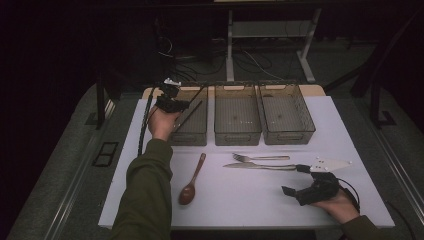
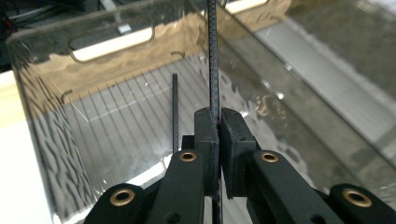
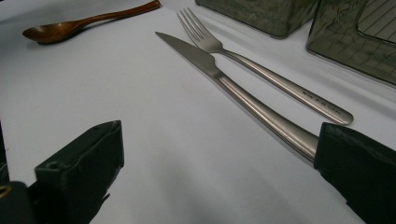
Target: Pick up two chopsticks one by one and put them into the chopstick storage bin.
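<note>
While the left tongs [image 2: 218,140] clamp one chopstick [image 2: 213,56] above the left bin [image 1: 192,131], the right tongs [image 1: 300,180] rest apart beside the knife [image 3: 243,93]; a thin grip risks the chopstick pivoting and missing.

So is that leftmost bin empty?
No. One black chopstick already lies inside the leftmost bin, and the left gripper holds a second chopstick over it.

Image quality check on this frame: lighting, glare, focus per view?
High view: dim overall, surroundings near black, only the white table reads well. Left gripper view: brighter, glare streaks on the clear bin walls, thin black chopstick sharp between the left tool jaws. Right gripper view: knife and fork sharp with specular sheen, near jaws of the right tool soft; wooden spoon slightly soft.
</note>
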Demonstrator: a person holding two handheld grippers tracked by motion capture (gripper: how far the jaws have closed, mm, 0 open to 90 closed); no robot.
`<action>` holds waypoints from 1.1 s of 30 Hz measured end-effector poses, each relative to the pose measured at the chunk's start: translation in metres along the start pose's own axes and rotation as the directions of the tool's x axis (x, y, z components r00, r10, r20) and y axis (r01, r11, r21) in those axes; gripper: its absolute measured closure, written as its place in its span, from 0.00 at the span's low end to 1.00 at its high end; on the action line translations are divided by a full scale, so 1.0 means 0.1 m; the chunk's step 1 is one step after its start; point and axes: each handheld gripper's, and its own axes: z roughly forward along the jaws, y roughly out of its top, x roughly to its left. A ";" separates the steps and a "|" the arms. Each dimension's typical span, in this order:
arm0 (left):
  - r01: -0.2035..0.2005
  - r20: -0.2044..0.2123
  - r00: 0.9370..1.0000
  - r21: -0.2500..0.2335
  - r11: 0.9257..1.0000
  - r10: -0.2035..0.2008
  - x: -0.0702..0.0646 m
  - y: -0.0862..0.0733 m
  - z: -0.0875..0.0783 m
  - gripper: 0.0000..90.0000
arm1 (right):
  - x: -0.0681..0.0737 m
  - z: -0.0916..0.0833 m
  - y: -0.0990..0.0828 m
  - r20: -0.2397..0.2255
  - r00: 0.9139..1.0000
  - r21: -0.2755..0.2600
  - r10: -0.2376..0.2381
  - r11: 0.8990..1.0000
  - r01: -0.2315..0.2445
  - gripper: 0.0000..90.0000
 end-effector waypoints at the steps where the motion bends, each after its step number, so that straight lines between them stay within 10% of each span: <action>1: 0.003 -0.002 1.000 0.011 1.000 -0.003 0.00 0.00 0.02 0.94 | 0.00 0.00 0.00 0.000 1.000 0.001 0.000 1.000 0.000 0.01; 18: 0.019 -0.062 0.998 0.055 0.998 -0.015 0.00 -0.03 0.11 0.78 | 0.00 -0.01 0.00 0.000 1.000 0.000 -0.006 1.000 0.006 0.01; 33: -0.018 0.045 0.999 -0.010 1.000 0.019 -0.06 0.01 -0.08 0.58 | -0.01 0.00 0.00 0.002 1.000 0.000 0.008 1.000 -0.008 0.01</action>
